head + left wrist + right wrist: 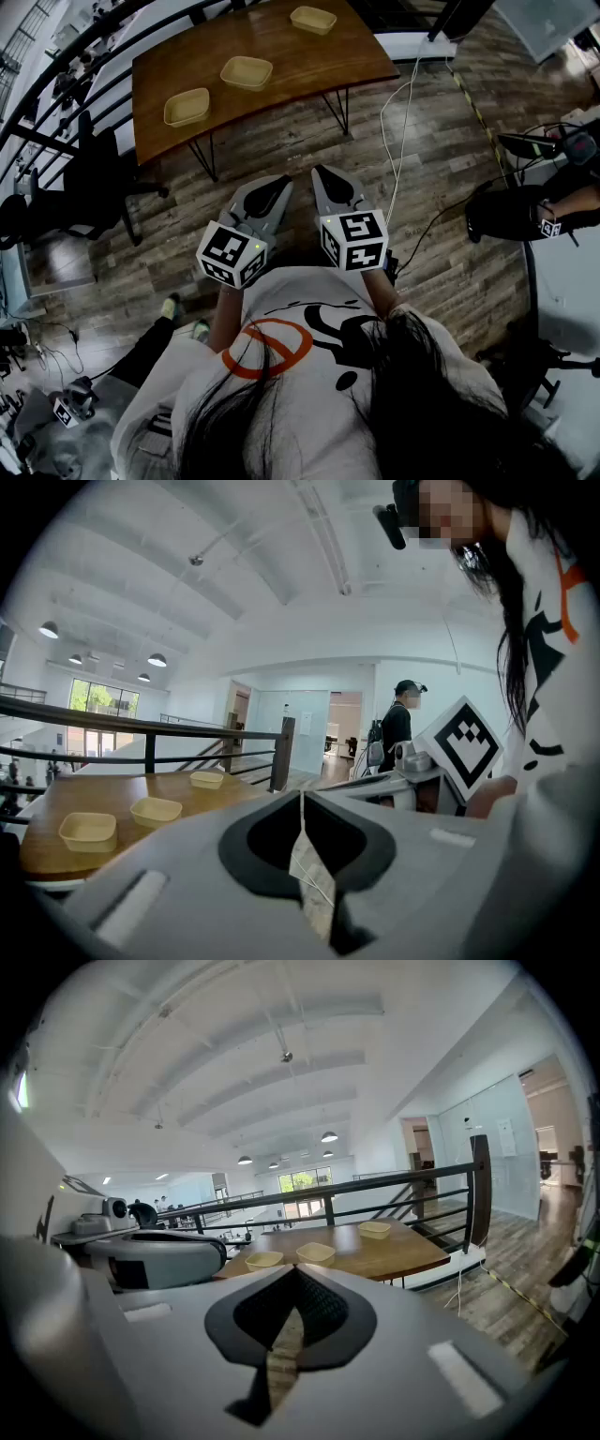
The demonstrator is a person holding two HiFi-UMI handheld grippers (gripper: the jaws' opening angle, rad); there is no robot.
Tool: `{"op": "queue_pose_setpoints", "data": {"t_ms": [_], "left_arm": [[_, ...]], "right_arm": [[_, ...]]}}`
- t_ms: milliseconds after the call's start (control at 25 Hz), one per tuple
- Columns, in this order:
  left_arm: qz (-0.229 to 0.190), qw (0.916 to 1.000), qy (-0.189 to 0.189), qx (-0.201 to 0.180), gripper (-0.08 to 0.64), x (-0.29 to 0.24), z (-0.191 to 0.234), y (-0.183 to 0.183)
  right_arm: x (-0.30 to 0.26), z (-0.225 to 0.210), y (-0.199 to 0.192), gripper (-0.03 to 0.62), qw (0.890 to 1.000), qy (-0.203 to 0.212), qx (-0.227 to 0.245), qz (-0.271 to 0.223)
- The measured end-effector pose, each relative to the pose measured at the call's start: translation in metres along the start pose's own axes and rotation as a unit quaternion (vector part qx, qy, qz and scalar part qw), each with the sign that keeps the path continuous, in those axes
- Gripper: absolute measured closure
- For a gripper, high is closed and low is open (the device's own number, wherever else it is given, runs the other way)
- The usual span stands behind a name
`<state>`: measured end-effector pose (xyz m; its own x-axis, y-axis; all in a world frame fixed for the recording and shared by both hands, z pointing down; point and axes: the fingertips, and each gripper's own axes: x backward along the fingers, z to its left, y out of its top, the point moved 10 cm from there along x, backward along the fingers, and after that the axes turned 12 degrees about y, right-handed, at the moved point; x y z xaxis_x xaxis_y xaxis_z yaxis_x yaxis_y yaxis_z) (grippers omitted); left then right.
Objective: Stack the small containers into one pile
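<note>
Three shallow beige containers sit apart on a brown wooden table (309,61): one near the left front (187,107), one in the middle (247,72), one at the far right (313,20). The left gripper view shows them as well, the nearest (88,830), the middle one (156,810) and the far one (207,779). In the right gripper view they appear again: (263,1260), (316,1252), (374,1229). My left gripper (278,181) and right gripper (324,172) are held side by side over the floor, well short of the table. Both are shut and hold nothing.
A black chair (103,178) stands left of the table. A white cable (398,122) runs across the wooden floor on the right. A seated person (562,206) is at the right edge. A dark railing (412,1190) runs behind the table. Another person (396,726) stands far off.
</note>
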<state>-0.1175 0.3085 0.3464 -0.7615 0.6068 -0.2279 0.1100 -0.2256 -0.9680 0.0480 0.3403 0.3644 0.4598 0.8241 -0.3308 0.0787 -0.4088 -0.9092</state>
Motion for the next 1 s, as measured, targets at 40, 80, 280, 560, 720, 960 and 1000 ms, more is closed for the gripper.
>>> {"op": "queue_pose_setpoints", "data": {"t_ms": [40, 80, 280, 560, 720, 960, 1000], "left_arm": [[0.001, 1.0000, 0.000, 0.000, 0.560, -0.002, -0.001, 0.000], [0.002, 1.0000, 0.001, 0.000, 0.560, -0.005, -0.002, 0.000], [0.005, 1.0000, 0.004, 0.002, 0.560, -0.017, -0.006, 0.000], [0.005, 0.9998, 0.018, 0.003, 0.560, -0.040, -0.014, 0.001], [0.004, 0.9996, 0.028, 0.004, 0.560, -0.054, -0.018, 0.004], [0.002, 0.9986, 0.052, 0.012, 0.560, -0.072, -0.018, 0.002], [0.005, 0.9984, 0.055, 0.014, 0.560, -0.074, -0.019, 0.001]], "right_arm": [[0.000, -0.002, 0.000, 0.569, 1.000, 0.001, 0.000, 0.001], [0.001, -0.005, 0.000, 0.569, 1.000, 0.001, 0.000, 0.001], [0.002, -0.018, 0.001, 0.569, 1.000, 0.007, -0.005, -0.001], [0.004, -0.048, 0.002, 0.569, 1.000, 0.022, -0.017, -0.005], [0.000, -0.066, 0.005, 0.569, 0.999, 0.034, -0.016, 0.000], [-0.010, -0.088, 0.005, 0.569, 0.998, 0.061, -0.011, 0.016], [-0.011, -0.091, 0.004, 0.569, 0.998, 0.064, -0.012, 0.020]]}}
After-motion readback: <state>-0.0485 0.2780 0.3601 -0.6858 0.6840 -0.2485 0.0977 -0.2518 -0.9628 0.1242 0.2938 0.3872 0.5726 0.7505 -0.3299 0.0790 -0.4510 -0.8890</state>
